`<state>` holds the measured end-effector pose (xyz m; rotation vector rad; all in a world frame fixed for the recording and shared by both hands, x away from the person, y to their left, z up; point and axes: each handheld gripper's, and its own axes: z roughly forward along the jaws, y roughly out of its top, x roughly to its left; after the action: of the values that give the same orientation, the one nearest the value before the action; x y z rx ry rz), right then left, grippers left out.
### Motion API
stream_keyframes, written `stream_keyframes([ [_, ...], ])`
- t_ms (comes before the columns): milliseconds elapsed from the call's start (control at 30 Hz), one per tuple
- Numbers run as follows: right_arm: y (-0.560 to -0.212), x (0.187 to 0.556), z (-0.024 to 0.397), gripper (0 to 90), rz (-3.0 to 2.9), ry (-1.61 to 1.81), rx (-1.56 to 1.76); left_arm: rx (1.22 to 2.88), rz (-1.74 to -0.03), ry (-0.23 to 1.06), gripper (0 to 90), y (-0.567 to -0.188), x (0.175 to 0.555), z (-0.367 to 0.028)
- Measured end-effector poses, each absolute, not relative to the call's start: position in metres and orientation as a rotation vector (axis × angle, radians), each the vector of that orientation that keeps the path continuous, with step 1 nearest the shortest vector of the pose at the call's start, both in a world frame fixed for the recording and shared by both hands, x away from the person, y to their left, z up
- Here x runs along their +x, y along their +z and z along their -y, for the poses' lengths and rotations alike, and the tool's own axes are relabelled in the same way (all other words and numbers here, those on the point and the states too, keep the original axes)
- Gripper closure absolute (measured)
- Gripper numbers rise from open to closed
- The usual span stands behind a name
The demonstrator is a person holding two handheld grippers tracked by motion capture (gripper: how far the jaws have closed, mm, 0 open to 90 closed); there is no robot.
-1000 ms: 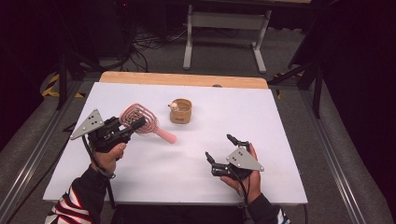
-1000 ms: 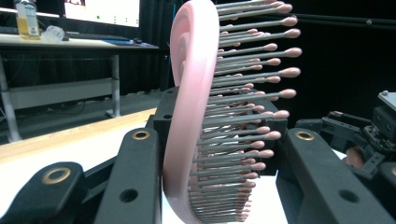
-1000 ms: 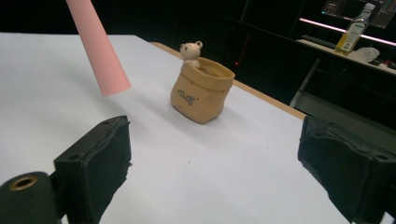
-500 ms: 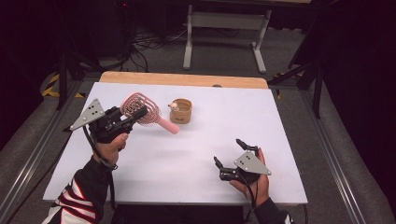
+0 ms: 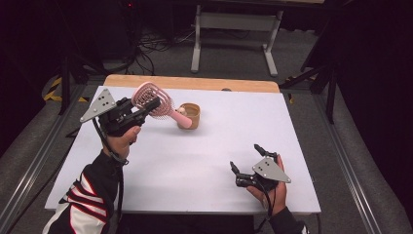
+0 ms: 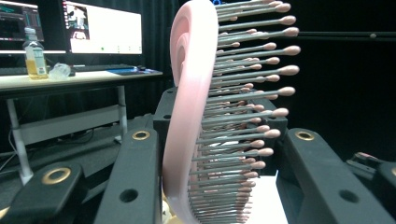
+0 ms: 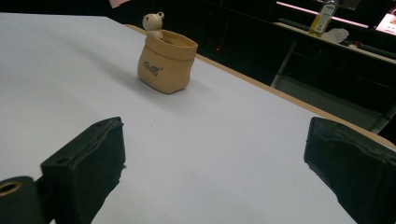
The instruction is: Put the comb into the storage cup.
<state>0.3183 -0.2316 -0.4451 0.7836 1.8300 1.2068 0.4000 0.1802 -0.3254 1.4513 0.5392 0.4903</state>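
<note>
White worktop (image 5: pixel 195 165): carried little beyond one holder and the resting right hand.

Pink hairbrush (image 5: pixel 155 102): clamped by its paddle head between the jaws of the left hand-held gripper (image 5: pixel 146 106); seen edge-on in the left gripper view (image 6: pixel 187 116), bristles pointing to one side. Lifted off the worktop since a second earlier and carried toward the far side; handle end now hung over the holder's mouth, whether touching it not clear.

Tan pouch-shaped holder (image 5: pixel 191 115): stood upright at mid-far worktop, small bear figure (image 7: pixel 153 22) at its rim; unmoved.

Right hand-held gripper (image 5: pixel 246 165): jaws wide apart, held nothing, drifted slightly toward the near right edge, well apart from the holder.

Judged: brush about to be lowered handle-first into the holder; release not yet made.
</note>
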Motion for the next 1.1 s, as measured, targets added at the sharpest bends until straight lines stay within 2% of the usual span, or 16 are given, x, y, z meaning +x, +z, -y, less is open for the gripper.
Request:
stream_keyframes([
  [633, -0.445, 0.32, 0.236, 6.0, -1.805, 1.244, 0.811, 1.494, -0.553, 0.551, 63.1, -0.299, 0.428, -0.163],
  [1100, -0.446, 0.321, 0.235, 6.1, -1.823, 1.244, 0.816, 1.552, -0.581, 0.551, 63.1, -0.302, 0.452, -0.143],
])
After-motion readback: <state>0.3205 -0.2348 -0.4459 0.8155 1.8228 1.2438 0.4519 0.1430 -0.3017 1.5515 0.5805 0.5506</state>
